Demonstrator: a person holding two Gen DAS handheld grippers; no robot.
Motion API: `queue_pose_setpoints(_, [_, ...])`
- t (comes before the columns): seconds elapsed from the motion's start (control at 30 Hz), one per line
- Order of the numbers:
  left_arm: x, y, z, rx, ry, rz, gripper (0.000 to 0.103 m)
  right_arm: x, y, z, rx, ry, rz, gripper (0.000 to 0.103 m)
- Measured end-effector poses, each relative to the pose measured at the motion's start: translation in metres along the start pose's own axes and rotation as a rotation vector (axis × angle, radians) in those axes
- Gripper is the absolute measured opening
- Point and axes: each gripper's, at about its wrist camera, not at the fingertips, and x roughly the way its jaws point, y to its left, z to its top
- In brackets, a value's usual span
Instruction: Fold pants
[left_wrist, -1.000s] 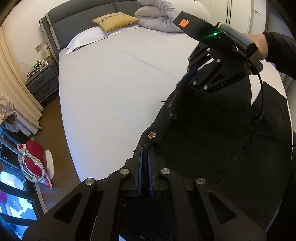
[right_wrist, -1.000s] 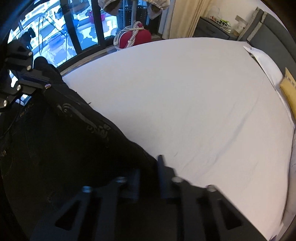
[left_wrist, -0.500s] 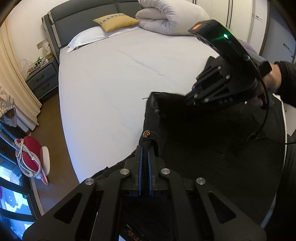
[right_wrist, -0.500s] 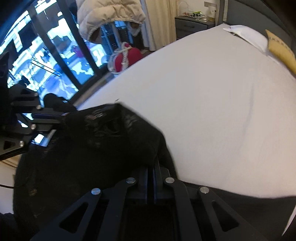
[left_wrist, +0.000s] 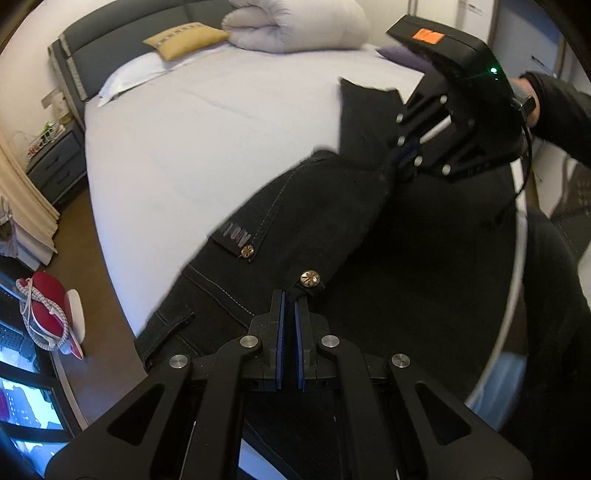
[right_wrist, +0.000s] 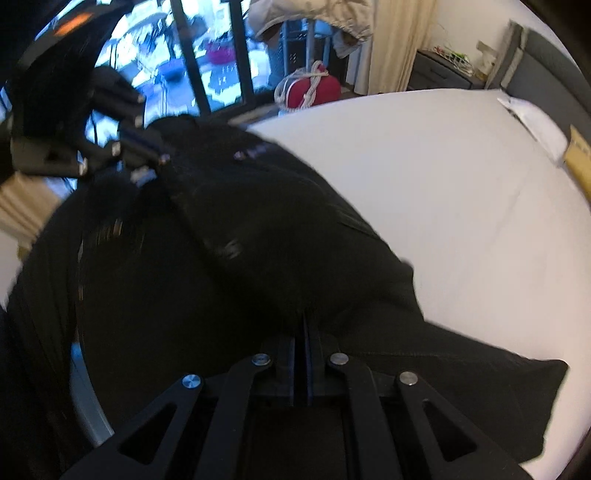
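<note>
Nearest the left wrist camera, the left gripper (left_wrist: 288, 314) is pinching the waistband of the black pants (left_wrist: 314, 206), fingers (left_wrist: 277, 325) narrowed onto cloth just below a brass button (left_wrist: 310, 277). At two o'clock, the right gripper (left_wrist: 397, 158) is clamping the far end of the same waist edge. Half a second ago that edge was bunched short; now it is being drawn out taut over the bed (left_wrist: 177, 147), so the garment is getting spread for a lengthwise fold, I judge. Counted: one pair of pants, two grippers, two brass studs. Farther off, at twelve o'clock, a yellow pillow (left_wrist: 184, 38) and a rolled duvet (left_wrist: 295, 24) are lying.
</note>
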Motion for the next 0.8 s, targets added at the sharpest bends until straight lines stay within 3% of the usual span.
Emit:
queue_pose_setpoints(0.23, [-0.002,-0.060,-0.044,0.030,0.075,-0.036,0.003,-0.012,0.089,-0.044,-0.194,0.040,-0.142,0.005])
queue_pose_setpoints(0.47, [-0.018,-0.095,-0.072,0.031,0.097,-0.055,0.003,-0.004,0.158,-0.070,-0.323,0.080,-0.213,0.005])
queue_pose_setpoints(0.67, [-0.018,-0.134,-0.099,0.107,0.141,-0.039,0.003,0.006,0.186,-0.082,-0.375,0.113,-0.278,0.005])
queue_pose_setpoints(0.8, [-0.016,-0.132,-0.091,0.089,0.137,-0.042,0.003,-0.009,0.200,-0.098,-0.375,0.110,-0.301,0.006])
